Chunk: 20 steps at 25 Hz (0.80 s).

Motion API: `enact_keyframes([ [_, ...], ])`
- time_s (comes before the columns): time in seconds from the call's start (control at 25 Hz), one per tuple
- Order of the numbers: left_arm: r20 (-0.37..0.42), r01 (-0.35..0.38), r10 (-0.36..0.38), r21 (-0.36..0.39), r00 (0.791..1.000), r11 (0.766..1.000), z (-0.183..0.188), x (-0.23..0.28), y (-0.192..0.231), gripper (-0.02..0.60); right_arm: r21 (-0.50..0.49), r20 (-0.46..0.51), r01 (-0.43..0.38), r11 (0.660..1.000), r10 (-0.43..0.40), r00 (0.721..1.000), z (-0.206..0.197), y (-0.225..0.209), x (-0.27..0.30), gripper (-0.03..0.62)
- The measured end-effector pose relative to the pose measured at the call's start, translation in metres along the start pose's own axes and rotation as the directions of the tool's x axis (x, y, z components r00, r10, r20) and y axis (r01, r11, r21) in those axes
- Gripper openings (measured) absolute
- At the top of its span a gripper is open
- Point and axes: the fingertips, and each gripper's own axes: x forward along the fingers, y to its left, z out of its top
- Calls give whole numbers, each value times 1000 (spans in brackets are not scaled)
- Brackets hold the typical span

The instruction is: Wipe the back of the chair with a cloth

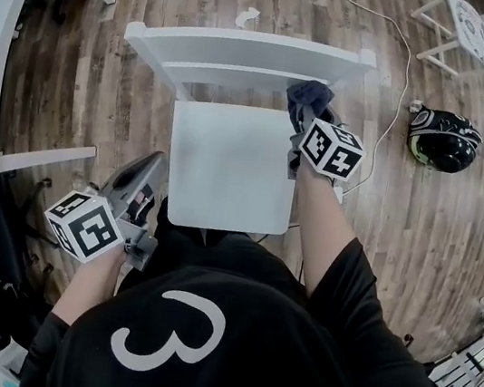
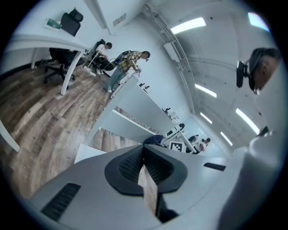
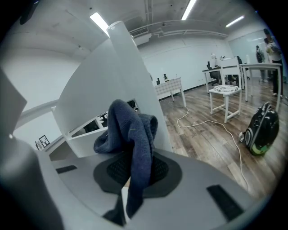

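1. Now the right gripper (image 1: 313, 126) has its jaws clamped on a dark blue cloth (image 1: 309, 96). The right gripper view shows the fabric pinched between the pads, with a bunched fold standing above them.
2. The cloth sits at the right end of the white chair back (image 1: 247, 51), on the far side of the seat (image 1: 228, 167). It looks to be touching or just beside the top rail.
3. The left gripper (image 1: 132, 193) is held low and near, to the left of the seat and well apart from the back. Its jaws are drawn together with nothing between them, only a sliver of floor showing past the pads.
4. Progress, as a judgement: the cloth is picked up and brought to the back, so the wiping is either just starting or under way at the right end. Nothing marks any part as already wiped. The rest of the rail toward the left, and the lower slat, appear still to be covered.
5. Writing: a large white "3" (image 1: 168, 332) is on the person's black shirt. The cubes carry only black-and-white square markers. I can read no brand on the chair or on the helmet (image 1: 444, 139) lying on the floor to the right.
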Motion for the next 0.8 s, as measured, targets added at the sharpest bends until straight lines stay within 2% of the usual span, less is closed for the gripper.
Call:
enact_keyframes([
  [0.08,-10,-29,30,103,1000,994,-5,-7,-9,14,12,7,3,1000,-3,1000,3,-7,-2,51],
  [0.16,-18,-40,43,162,999,986,-8,-17,-17,13,12,10,3,1000,-3,1000,4,-12,-5,51],
  [0.24,-14,-52,55,182,998,982,-9,-27,-20,14,3,13,-19,1000,19,1000,7,-11,-10,51],
  [0.36,-9,-61,64,223,998,973,-9,-38,-25,14,21,29,-106,994,106,994,17,-2,-26,51],
  [0.52,-15,-24,29,258,999,966,-11,-40,-35,14,11,32,-215,976,215,976,30,22,-66,51],
  [0.68,-29,28,-21,269,999,963,-19,-41,-45,13,16,58,-328,945,327,943,34,60,-114,51],
  [0.8,-43,69,-59,290,997,955,-30,-49,-58,14,-4,63,-419,908,418,906,27,101,-161,51],
])
